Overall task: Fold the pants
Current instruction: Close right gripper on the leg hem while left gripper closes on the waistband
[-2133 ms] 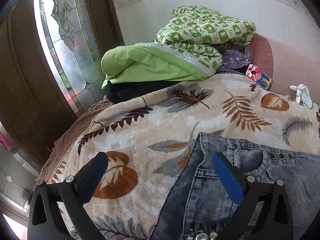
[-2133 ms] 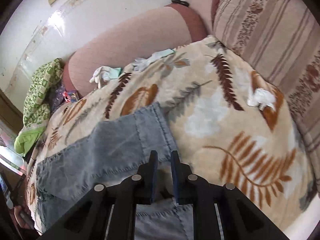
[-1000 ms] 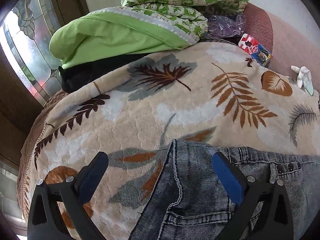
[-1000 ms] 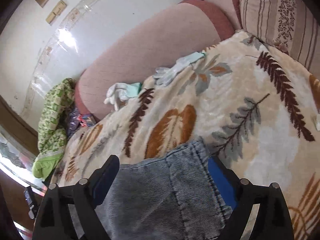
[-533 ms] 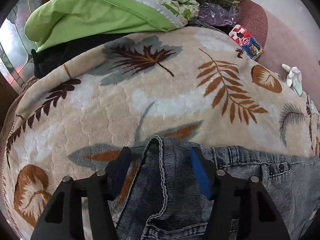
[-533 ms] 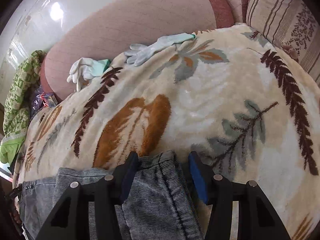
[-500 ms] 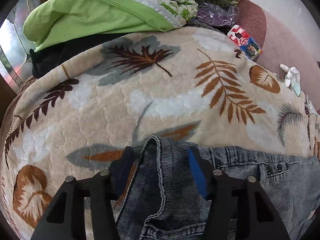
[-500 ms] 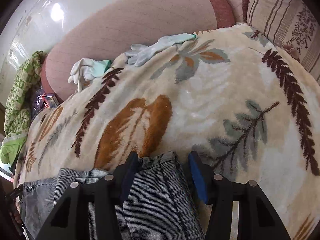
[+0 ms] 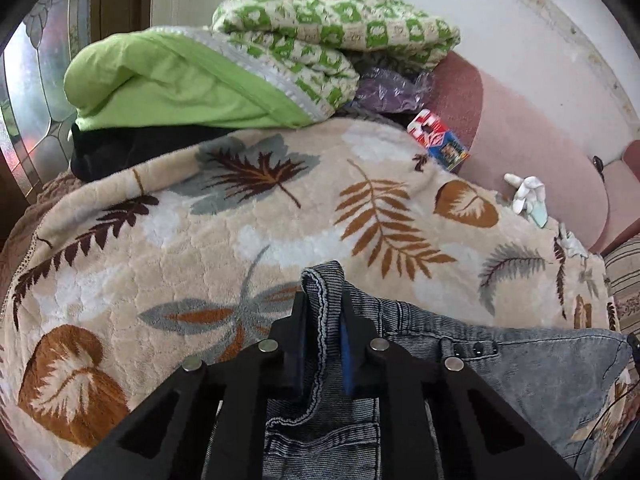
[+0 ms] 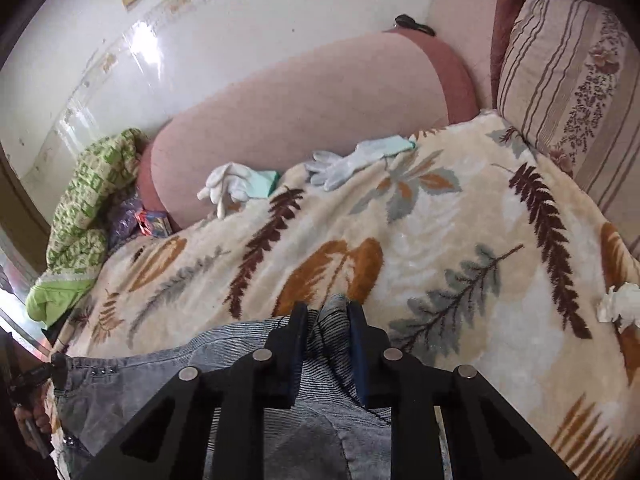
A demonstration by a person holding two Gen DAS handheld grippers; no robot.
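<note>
One pair of grey denim pants (image 9: 520, 364) lies on the leaf-patterned blanket (image 9: 240, 216) along its near edge, long axis running side to side, waistband toward the left end and leg hem toward the right. The left gripper (image 9: 322, 312) has its jaws pinched on the waistband corner; the right gripper (image 10: 327, 320) has its jaws pinched on the bunched hem. Two white gloves (image 10: 236, 184) (image 10: 352, 160) rest at the blanket's far edge against the pink bolster (image 10: 304, 100). One green folded quilt (image 9: 224, 64) sits at the far left corner, one small printed box (image 9: 438, 140) beside it.
</note>
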